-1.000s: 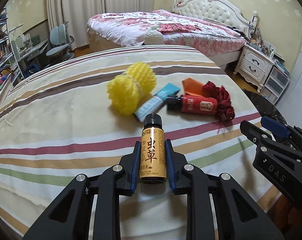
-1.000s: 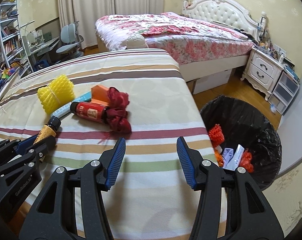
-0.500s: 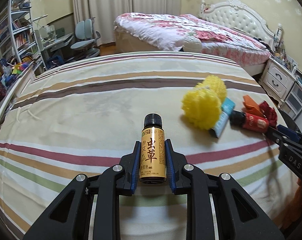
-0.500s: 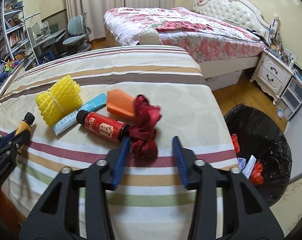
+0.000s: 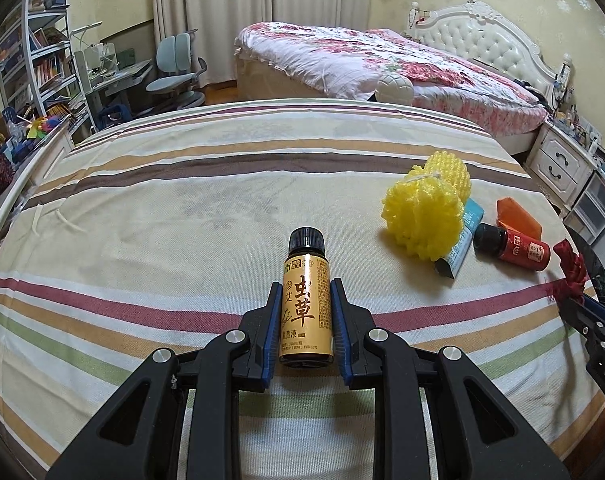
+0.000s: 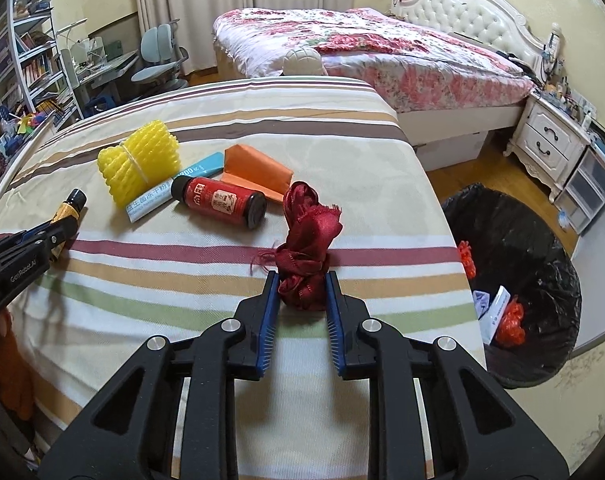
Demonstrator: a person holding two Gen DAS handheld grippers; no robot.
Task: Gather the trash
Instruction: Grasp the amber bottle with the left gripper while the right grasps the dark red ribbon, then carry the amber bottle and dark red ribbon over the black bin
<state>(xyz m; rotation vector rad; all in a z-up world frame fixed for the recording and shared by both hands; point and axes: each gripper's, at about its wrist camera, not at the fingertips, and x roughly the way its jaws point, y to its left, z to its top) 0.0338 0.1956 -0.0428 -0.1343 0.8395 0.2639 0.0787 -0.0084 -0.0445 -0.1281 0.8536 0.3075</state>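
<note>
left tongs (image 5: pixel 306 320) clamped on a small yellow-label bottle (image 5: pixel 305 308) w/ black cap, pads pressing both sides, bottle pointing away from cam over the striped surface (image 5: pixel 182 220). right tongs (image 6: pixel 302 292) closed on a dark red ribbon bundle (image 6: pixel 306 256), blue pads squeezing its near end; rest of the ribbon lies on the surface ahead of the tips.

just beyond the ribbon, left of it: red bottle (image 6: pixel 222 202) on its side, black cap toward the yellow foam net (image 6: pixel 140 166). teal tube/pack (image 6: pixel 174 188) lies partly under the foam net & touches the red bottle's cap end. orange folded paper (image 6: pixel 258 172) behind the red bottle, touching the ribbon's far end.

black-lined trash bin (image 6: pixel 542 280) on the floor right of the surface, holds orange-red bits & white paper. flowered bed (image 6: pixel 362 48) & white nightstand (image 6: pixel 546 148) further back.
</note>
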